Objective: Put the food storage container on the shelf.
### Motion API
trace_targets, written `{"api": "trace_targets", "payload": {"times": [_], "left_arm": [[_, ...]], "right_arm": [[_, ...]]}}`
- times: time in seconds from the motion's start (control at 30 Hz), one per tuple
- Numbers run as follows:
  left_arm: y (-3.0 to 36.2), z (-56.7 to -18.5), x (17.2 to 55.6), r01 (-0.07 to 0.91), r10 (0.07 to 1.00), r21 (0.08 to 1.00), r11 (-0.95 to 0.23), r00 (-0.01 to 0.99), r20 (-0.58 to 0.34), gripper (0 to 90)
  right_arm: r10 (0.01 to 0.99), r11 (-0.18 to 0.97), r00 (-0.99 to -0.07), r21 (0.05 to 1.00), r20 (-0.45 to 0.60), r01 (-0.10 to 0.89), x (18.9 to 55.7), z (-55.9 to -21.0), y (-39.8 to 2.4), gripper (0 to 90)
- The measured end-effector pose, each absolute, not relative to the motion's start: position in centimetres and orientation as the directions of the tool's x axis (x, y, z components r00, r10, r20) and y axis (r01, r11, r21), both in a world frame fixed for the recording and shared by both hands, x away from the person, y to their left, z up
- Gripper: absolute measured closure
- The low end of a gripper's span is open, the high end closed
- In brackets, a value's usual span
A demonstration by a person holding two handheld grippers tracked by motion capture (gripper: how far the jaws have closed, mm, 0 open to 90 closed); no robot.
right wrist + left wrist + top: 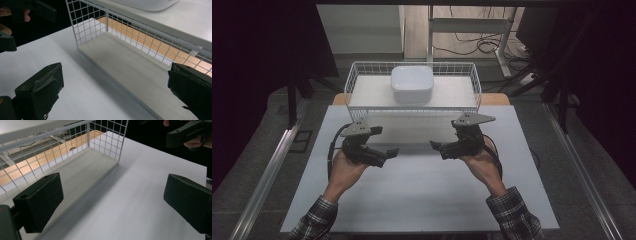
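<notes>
A white two-level wire rack [353,82] stands at the table's far edge. On its upper shelf sits a white square lidded container [412,84], whose edge also shows at the top of the right gripper view [147,3]. The lower shelf board [75,177] [130,67] is bare. My left gripper [387,141] [112,195] hovers open over the table in front of the rack's left half, with nothing between its jaws. Opposite it, my right gripper [443,135] [112,85] is open and empty before the right half. The two point towards each other.
The white table [422,190] has free room in front of the hands. Metal rails [272,165] run along the floor on both sides. Behind the rack are a desk frame [472,25] and floor cables [482,45].
</notes>
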State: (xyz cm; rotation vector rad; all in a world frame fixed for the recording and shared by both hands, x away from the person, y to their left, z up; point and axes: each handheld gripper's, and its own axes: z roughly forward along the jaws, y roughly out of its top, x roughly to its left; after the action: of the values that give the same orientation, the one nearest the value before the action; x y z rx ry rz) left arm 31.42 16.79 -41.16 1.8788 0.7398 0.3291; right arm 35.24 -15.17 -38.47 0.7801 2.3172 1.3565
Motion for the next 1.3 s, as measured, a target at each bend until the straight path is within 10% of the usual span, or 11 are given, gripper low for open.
{"api": "trace_targets", "payload": {"times": [1.3], "left_arm": [[15.6, -48.2, 27.3, 0.41, 0.645, 0.869, -0.276, 0.749, -0.149, 3.8]], "right_arm": [[0.614, 0.443, -0.789, 0.839, -0.025, 0.318, 31.5, -44.5, -16.6, 0.0]]}}
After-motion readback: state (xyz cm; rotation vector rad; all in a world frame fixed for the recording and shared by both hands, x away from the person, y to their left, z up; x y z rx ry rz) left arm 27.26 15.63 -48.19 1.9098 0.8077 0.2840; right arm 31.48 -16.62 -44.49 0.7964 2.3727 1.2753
